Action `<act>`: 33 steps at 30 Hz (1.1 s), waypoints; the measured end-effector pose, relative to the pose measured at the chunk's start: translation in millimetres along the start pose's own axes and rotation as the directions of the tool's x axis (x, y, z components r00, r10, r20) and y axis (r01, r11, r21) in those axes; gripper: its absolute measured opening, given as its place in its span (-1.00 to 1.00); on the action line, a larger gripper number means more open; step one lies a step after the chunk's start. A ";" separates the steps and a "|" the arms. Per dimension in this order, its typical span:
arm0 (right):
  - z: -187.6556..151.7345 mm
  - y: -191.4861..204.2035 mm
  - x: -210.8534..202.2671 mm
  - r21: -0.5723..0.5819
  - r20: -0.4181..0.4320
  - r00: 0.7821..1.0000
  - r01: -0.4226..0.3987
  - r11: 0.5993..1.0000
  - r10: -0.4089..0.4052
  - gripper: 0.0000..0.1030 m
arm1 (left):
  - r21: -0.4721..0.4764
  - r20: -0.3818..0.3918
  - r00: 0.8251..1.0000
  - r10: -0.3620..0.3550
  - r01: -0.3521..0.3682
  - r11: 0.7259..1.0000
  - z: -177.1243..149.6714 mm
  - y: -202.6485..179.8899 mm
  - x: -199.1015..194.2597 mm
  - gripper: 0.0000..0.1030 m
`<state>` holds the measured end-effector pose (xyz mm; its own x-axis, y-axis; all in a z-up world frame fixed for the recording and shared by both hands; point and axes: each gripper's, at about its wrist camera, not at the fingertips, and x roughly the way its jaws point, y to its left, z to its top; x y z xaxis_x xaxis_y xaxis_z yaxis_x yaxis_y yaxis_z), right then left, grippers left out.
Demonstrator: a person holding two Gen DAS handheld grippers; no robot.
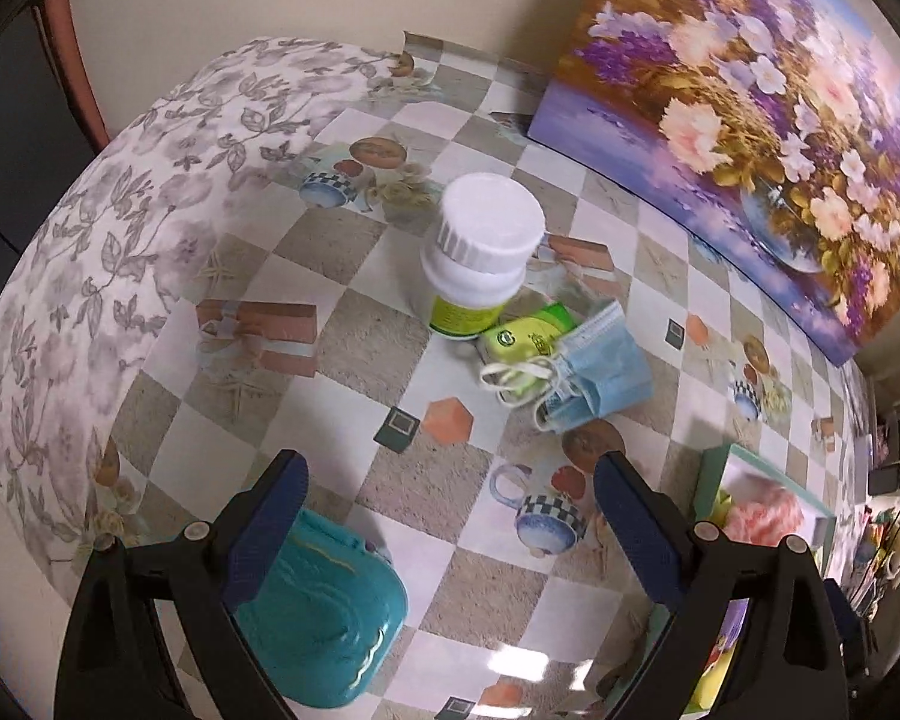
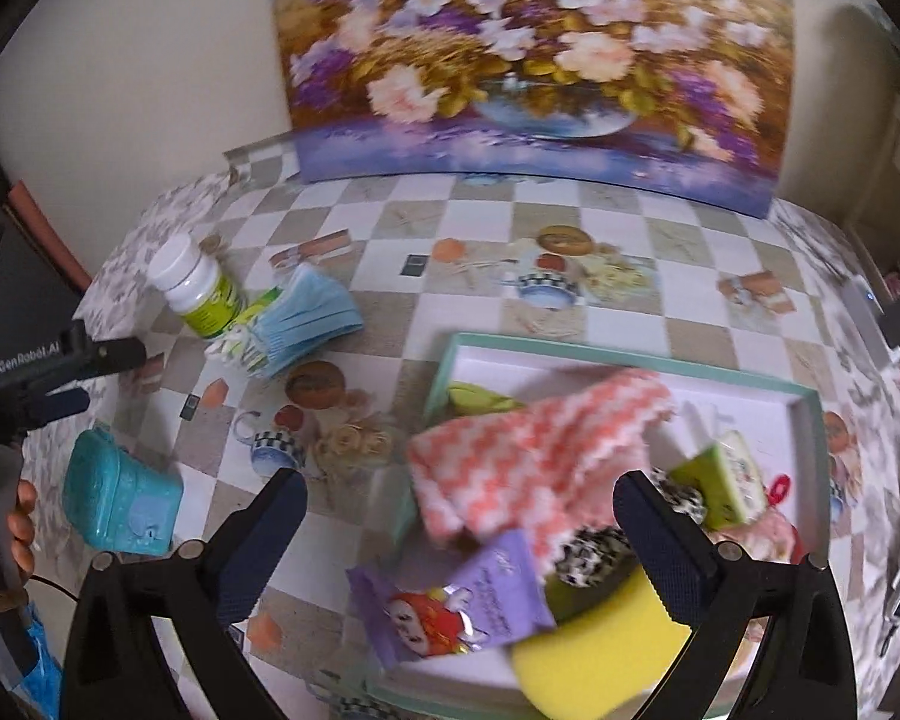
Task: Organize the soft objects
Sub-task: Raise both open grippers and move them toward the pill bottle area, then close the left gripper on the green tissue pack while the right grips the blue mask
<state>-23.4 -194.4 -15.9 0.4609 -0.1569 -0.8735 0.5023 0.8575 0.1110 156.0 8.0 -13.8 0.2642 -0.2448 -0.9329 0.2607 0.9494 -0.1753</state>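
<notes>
- The face mask (image 1: 600, 369), a folded blue one with white ear loops, lay on the checked tablecloth (image 1: 354, 336), resting against a green packet (image 1: 528, 339) and just beside the white-capped bottle (image 1: 480, 252), well apart from the tray (image 2: 630, 360).
- Your left claw (image 1: 450, 504) hung over the cloth short of the mask, its jaws spread wide and holding nothing; the teal case (image 1: 324, 612) sat under its left finger.
- Your right claw (image 2: 459, 531) was over the tray, jaws wide apart and empty too. A pink-and-white cloth (image 2: 534, 444), a yellow sponge (image 2: 594, 648), a purple sachet (image 2: 450, 606) and other small items lay there; the cloth was blurred, so I could not tell how settled it was.
- The mask looked like the next soft thing to fetch. You would have done well to bring the left claw low and square to the folded body, not the loops, which could slip or snag the packet.
- The bottle was close; approaching from the open side nearest you would have kept it from tipping.
</notes>
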 end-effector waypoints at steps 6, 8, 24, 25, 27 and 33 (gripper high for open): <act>11.5 15.5 14.2 -0.015 0.000 1.000 -0.015 1.000 0.015 1.00 | -0.012 -0.005 1.000 -0.011 0.011 1.000 13.0 2.0 6.4 0.87; 16.2 20.4 19.7 -0.023 -0.005 1.000 -0.016 1.000 0.016 1.00 | -0.018 -0.009 1.000 -0.016 0.016 1.000 16.7 2.6 9.8 0.87; 68.3 54.0 79.2 -0.009 -0.026 0.991 -0.133 0.991 0.132 1.00 | -0.039 -0.036 0.999 -0.015 0.014 0.999 45.5 -0.3 48.1 0.87; 72.0 58.3 86.1 -0.013 -0.037 0.990 -0.137 0.990 0.137 1.00 | -0.042 -0.039 0.999 -0.011 0.010 0.999 47.1 0.5 51.3 0.87; 76.5 65.8 99.1 -0.033 -0.086 0.985 -0.150 0.988 0.147 1.00 | -0.050 -0.043 0.999 -0.004 0.002 0.999 50.0 3.4 56.3 0.87; 86.2 81.7 141.1 -0.018 -0.156 0.972 -0.181 0.983 0.176 1.00 | -0.070 -0.027 0.999 0.032 -0.034 0.997 58.5 15.9 60.4 0.87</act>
<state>145.7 -188.8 -89.2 0.4222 0.0751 -0.9034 0.3969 0.8806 0.2587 230.5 -3.2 -54.5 0.2472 -0.2089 -0.9462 0.1862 0.9685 -0.1652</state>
